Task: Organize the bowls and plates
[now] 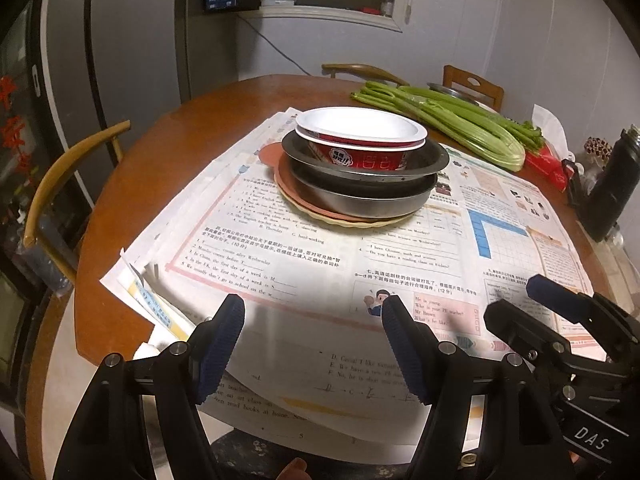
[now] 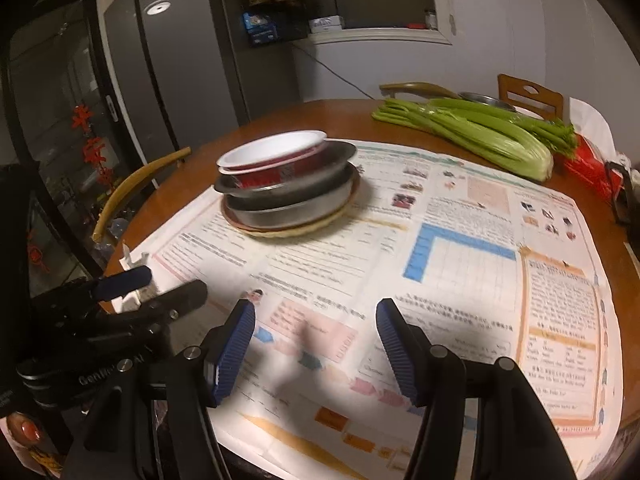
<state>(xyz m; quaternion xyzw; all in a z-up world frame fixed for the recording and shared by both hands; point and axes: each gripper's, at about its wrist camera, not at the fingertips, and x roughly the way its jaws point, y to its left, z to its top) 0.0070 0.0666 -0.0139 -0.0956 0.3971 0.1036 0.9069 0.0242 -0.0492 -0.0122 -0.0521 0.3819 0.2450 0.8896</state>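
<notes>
Lettering reading "DAS" is showing on my right gripper point(image 1: 560, 300) where it is sitting low at the left camera's right edge, and partial lettering "Gen" is showing on my left gripper point(image 2: 148, 284) in the right camera. English lines such as "crosses after Wednesday" are running across the printed worksheets point(image 1: 312, 264) that are covering the round wooden table point(image 1: 132, 184).

I am holding both ribbed blue-padded claws spread wide, each one gripping nothing, hovering over the near edge of the paper.

Ahead of them, near the table's middle and well apart from either claw, a stack is standing: two nested white paper bowls with red printed sides point(image 1: 360, 136) are sitting in two stacked shallow metal pans point(image 1: 364, 188), which are resting on a reddish-brown plate point(image 1: 286, 184) over a ridged cream plate point(image 1: 360, 224).

Celery stalks point(image 1: 460, 124) are lying beyond, on the far right.
</notes>
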